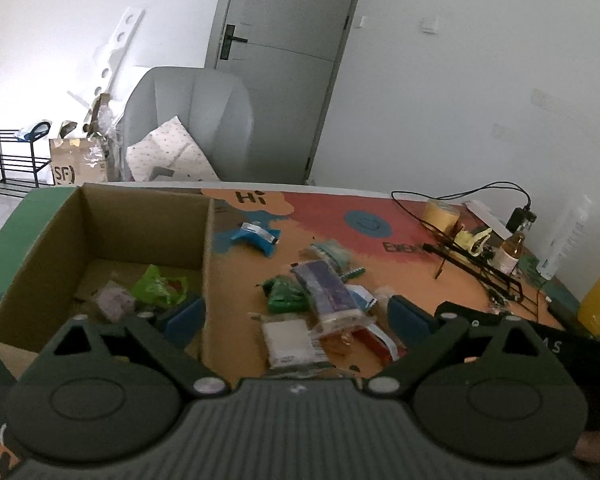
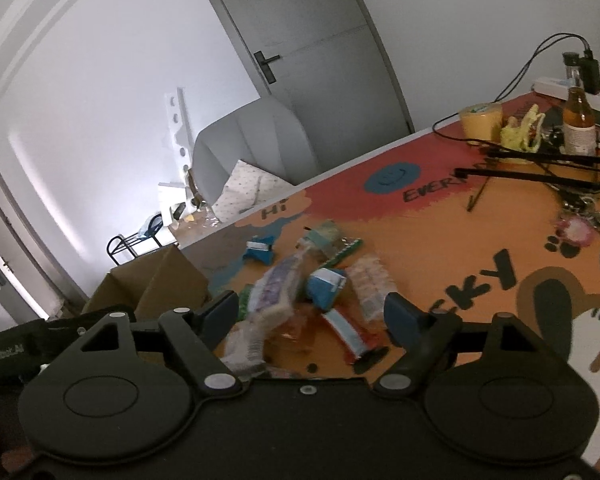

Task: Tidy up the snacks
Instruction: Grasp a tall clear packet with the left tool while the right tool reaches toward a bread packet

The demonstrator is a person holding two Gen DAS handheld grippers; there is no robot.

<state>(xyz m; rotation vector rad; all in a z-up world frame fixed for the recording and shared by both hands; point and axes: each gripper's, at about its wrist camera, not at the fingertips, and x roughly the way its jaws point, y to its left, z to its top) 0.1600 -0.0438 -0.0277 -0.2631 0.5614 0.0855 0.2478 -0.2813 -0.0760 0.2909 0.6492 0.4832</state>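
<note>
Both claws stand wide open and hold nothing: the left claw (image 1: 296, 316) and the right claw (image 2: 312, 312) each hover over the snack pile (image 1: 324, 304) loose on the bench (image 1: 400, 264). The box (image 1: 44, 264), just left of the pile, holds only a green packet (image 1: 160, 286) and a pale one (image 1: 114, 300). A blue packet (image 1: 256, 236) lies apart, farther back. By my reading, most of the sorting is left.
</note>
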